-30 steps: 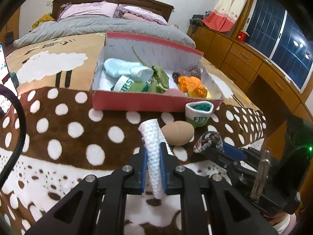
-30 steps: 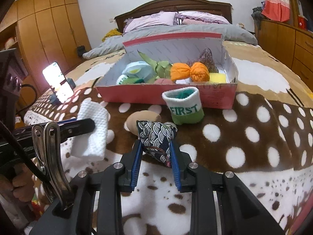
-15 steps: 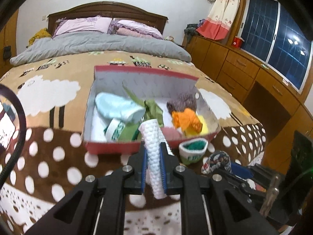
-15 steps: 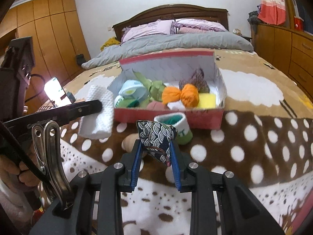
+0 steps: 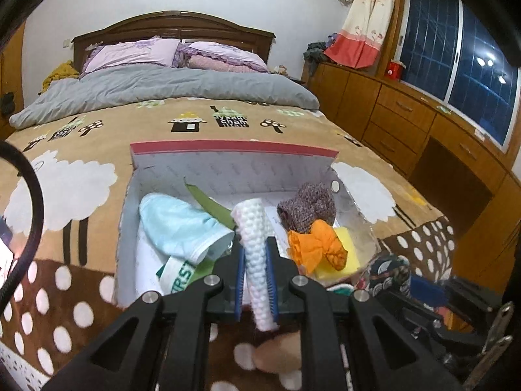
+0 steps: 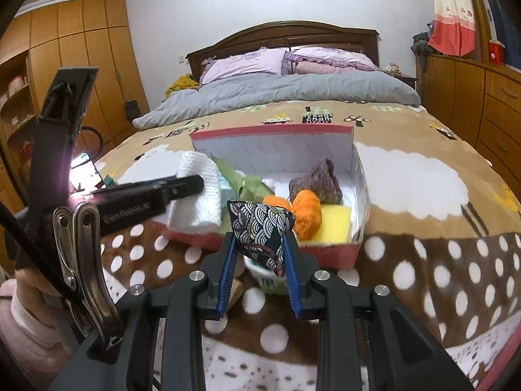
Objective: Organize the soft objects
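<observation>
A white knitted cloth (image 5: 255, 257), folded into a narrow roll, is pinched upright between the blue-padded jaws of the left gripper (image 5: 256, 277), held above the near edge of an open red-rimmed cardboard box (image 5: 232, 148) on the bed. From the right wrist view the same cloth (image 6: 198, 192) hangs over the box's left front corner. The right gripper (image 6: 259, 260) has its jaws clamped on a small dark pouch with a white wave pattern (image 6: 259, 224), raised just in front of the box's near wall (image 6: 332, 252).

Inside the box lie a light blue garment (image 5: 182, 228), a green leaf-shaped piece (image 5: 208, 203), a mottled purple-brown knit item (image 5: 307, 207), an orange cloth bundle (image 5: 314, 246) and a yellow sponge (image 5: 346, 252) beneath it. A white band with green lettering (image 5: 177, 273) sits at the box's near left.

On the brown blanket with white dots (image 6: 439, 267), just before the box, a green-and-white wristband (image 6: 267, 277) is partly hidden behind the right gripper, and a tan rounded object (image 5: 276, 353) shows blurred under the left one. Beyond, a gray duvet (image 5: 162, 84) and lilac pillows (image 5: 130, 52) rest against the dark wooden headboard (image 5: 172, 27); a lit phone (image 6: 86, 172) stands at the bed's left side.
</observation>
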Demonstrator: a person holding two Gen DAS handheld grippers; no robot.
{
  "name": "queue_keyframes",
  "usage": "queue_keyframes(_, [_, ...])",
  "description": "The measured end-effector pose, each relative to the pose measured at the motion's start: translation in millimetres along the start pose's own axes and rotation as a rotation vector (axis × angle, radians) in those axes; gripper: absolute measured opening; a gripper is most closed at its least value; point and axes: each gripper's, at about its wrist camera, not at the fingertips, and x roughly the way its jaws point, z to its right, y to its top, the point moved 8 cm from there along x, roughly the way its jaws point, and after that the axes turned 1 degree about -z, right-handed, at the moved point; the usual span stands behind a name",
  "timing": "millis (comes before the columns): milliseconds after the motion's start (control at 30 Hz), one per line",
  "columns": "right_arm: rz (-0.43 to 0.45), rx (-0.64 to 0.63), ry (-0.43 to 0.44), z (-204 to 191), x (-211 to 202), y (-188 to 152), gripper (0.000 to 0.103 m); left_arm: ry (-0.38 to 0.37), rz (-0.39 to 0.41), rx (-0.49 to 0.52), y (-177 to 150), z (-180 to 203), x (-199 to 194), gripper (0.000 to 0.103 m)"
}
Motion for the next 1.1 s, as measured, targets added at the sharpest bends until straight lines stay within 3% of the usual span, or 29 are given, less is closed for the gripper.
queue_keyframes(667, [0.011, -0.001, -0.09, 33.5, 48.7, 31.4, 0.029, 0.072, -0.051, 0.008, -4.8, -18.8, 67.4, 0.012])
queue_keyframes(1100, [-0.001, 0.031, -0.139, 53.6, 78.1, 27.1, 0.029, 0.087, -0.087, -0.02, -5.4, -34.6, 93.2, 0.012])
